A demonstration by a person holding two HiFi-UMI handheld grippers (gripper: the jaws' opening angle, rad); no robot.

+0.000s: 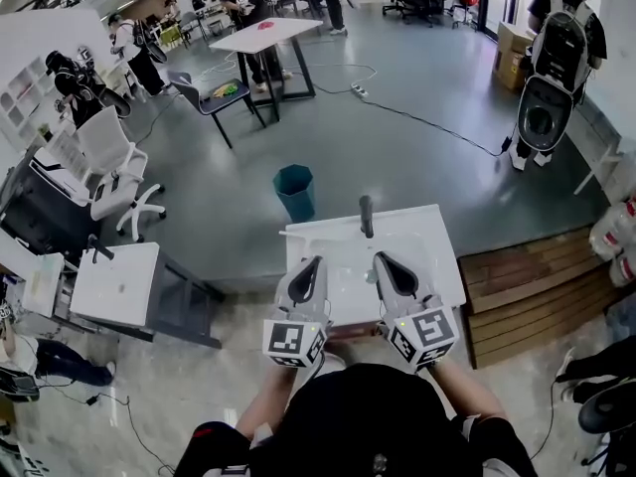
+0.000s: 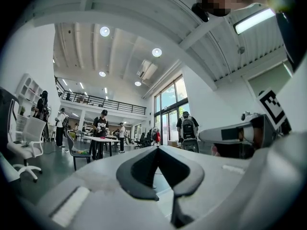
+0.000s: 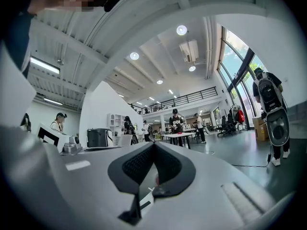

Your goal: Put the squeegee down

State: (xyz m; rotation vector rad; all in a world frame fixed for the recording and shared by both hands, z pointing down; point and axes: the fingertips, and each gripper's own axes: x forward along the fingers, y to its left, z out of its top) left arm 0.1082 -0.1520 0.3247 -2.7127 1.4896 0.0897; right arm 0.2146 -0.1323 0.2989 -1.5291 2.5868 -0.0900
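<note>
The left grey plastic gripper (image 1: 317, 261) and the right grey plastic gripper (image 1: 379, 257) point level and away from the person. They are side by side, near each other but apart. Each one's black-padded jaws are closed tip to tip with nothing between them. Both bare forearms (image 1: 270, 397) reach forward, slightly converging.

Squeegee (image 1: 366, 217) lying on the white table (image 1: 437, 266), just above the middle of the head view.

It has a short dark grey handle with a rounded end, which points towards the top of the frame. A thin pale blade runs from the handle's lower end out to the left, along the table's far edge. The handle sits near the middle of that edge, and the blade's tip reaches the table's upper left corner. Whether the blade overhangs the edge cannot be told.
</note>
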